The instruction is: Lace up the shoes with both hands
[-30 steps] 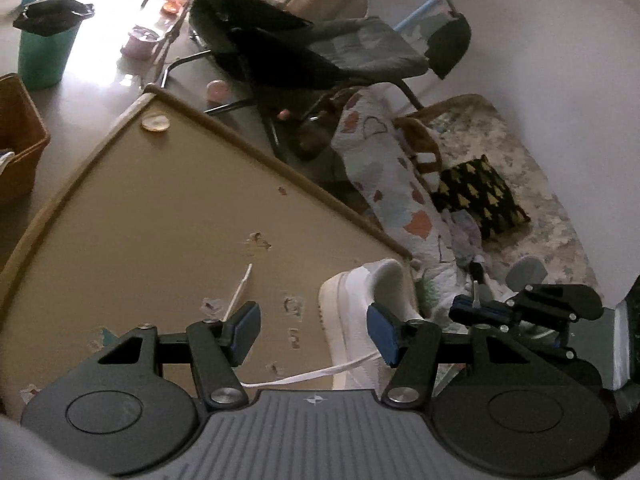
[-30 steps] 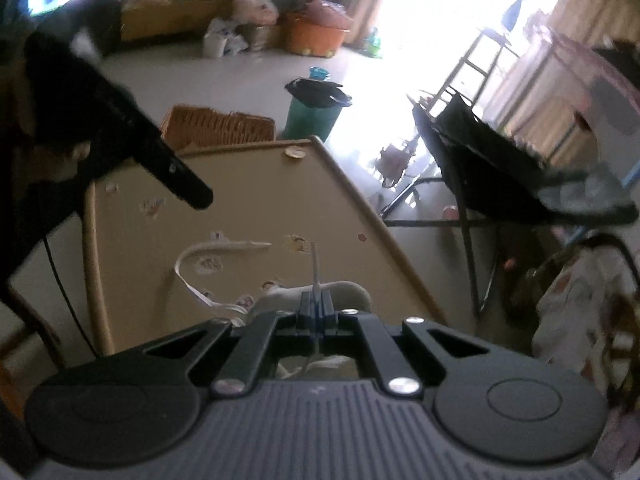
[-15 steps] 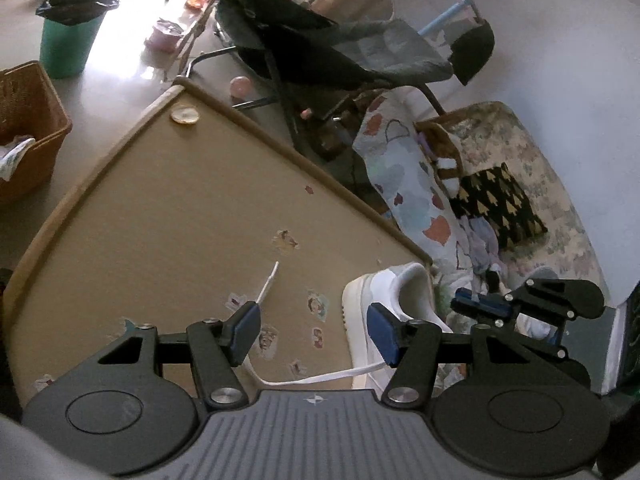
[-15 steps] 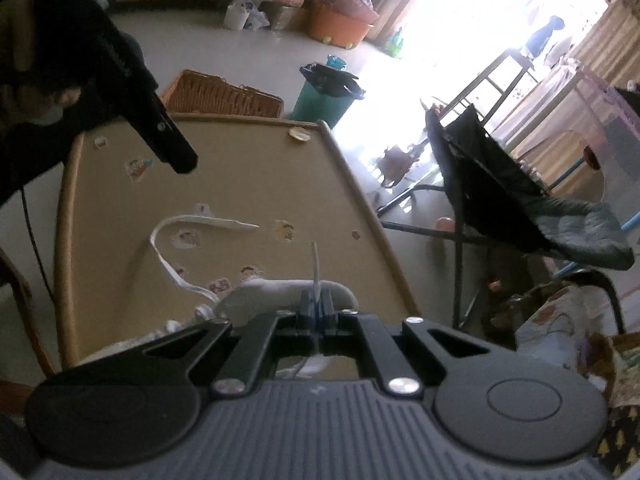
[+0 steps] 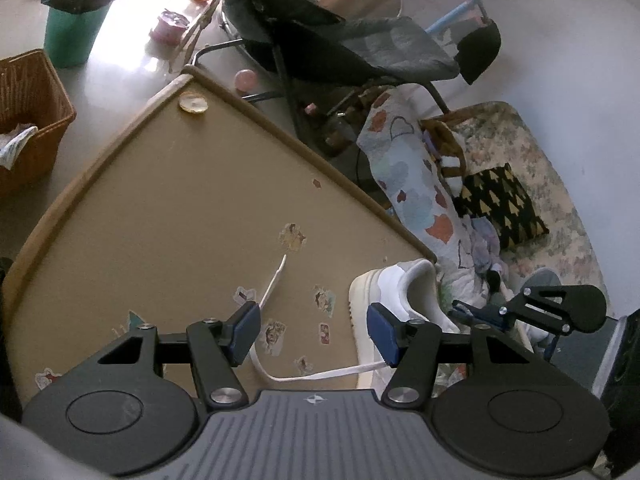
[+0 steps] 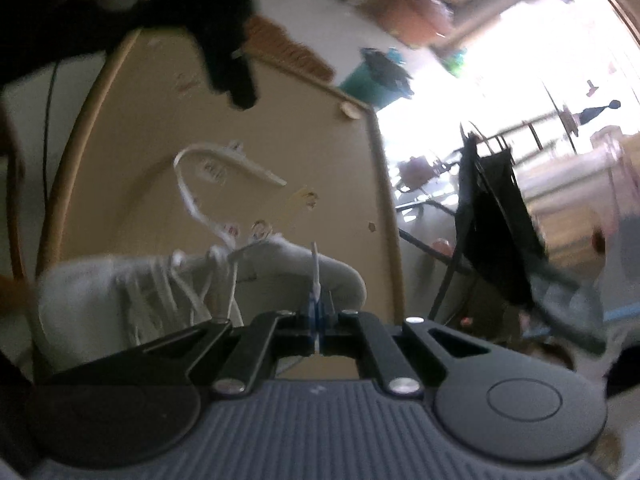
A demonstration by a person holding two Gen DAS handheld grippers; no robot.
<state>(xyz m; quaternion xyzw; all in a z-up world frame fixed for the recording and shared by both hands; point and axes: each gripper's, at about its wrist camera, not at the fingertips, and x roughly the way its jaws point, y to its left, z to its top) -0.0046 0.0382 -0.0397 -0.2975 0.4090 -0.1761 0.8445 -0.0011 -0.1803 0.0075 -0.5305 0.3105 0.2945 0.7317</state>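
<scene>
Pinching the lace tip [image 6: 315,258] in the clamped right gripper [image 6: 319,328], aglet pointing to twelve o'clock, shoe [image 6: 160,280] eyelets seemingly at ten o'clock; left gripper [image 5: 312,334] gaping, empty.

Left claw [image 5: 314,334] open over the counter [image 5: 168,208], blue pads [image 5: 245,326] apart, nothing pinched. Lace [image 5: 276,280] loose on the counter, passing between the pads toward the shoe [image 5: 396,288]. Shoe at the counter's right edge, right claw [image 5: 464,312] just beyond it. Stickers [image 5: 293,237] scattered on the surface. Bin [image 5: 74,20], basket [image 5: 28,116] and chair [image 5: 340,44] on the floor behind.
</scene>
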